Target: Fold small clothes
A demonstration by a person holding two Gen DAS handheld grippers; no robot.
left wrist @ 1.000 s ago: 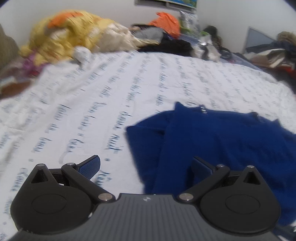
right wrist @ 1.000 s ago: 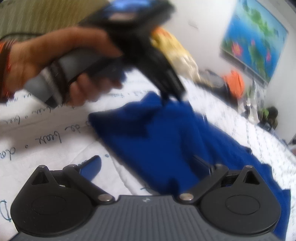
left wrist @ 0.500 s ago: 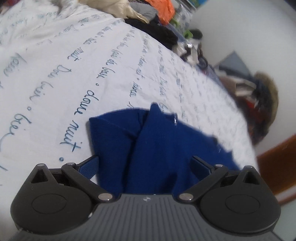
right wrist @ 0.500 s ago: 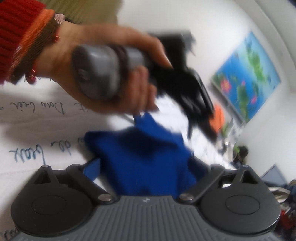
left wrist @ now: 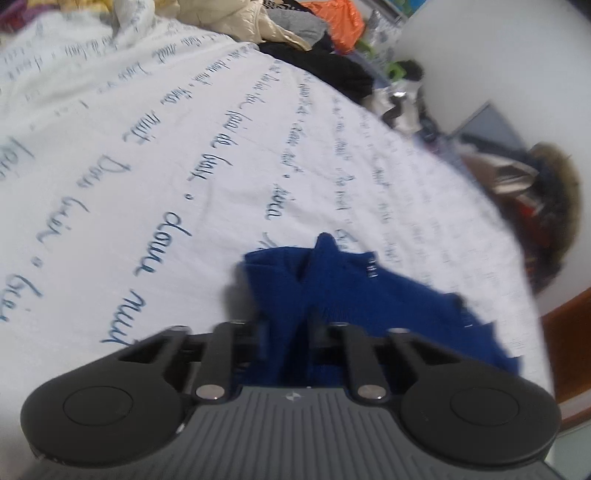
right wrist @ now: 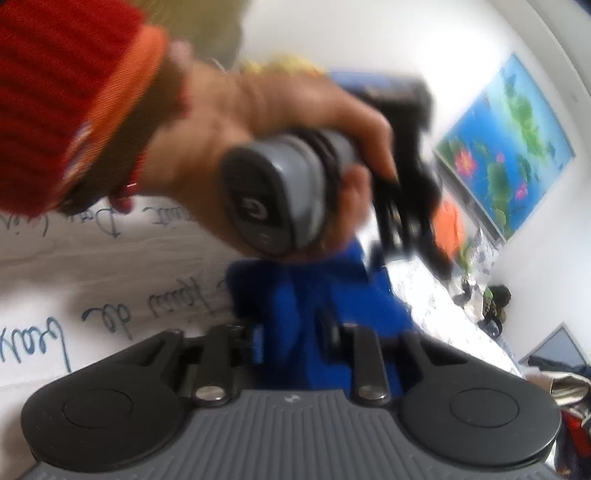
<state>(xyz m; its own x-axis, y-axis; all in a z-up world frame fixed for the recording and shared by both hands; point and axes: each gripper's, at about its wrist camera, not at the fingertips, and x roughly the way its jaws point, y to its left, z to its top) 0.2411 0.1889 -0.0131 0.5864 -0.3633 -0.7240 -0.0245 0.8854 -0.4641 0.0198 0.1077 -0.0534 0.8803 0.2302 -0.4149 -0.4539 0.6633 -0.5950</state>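
Note:
A small royal-blue garment (left wrist: 369,291) lies folded on the white bedsheet with blue script (left wrist: 155,155). My left gripper (left wrist: 286,325) is shut on the garment's near edge, blue cloth bunched between its fingers. In the right wrist view the same blue garment (right wrist: 295,295) fills the gap of my right gripper (right wrist: 291,332), which is shut on it. The person's hand holds the left gripper (right wrist: 413,229) just above the garment, blurred.
A pile of clothes, yellow, cream, orange and black (left wrist: 295,33), lies at the far end of the bed. More clutter and a fur-trimmed coat (left wrist: 546,206) sit at the right. A wooden bed edge (left wrist: 569,314) shows at right. A flower picture (right wrist: 509,147) hangs on the wall.
Both grippers were open above the garment; now both have closed on its near edge. The left hand has moved in close in front of the right camera.

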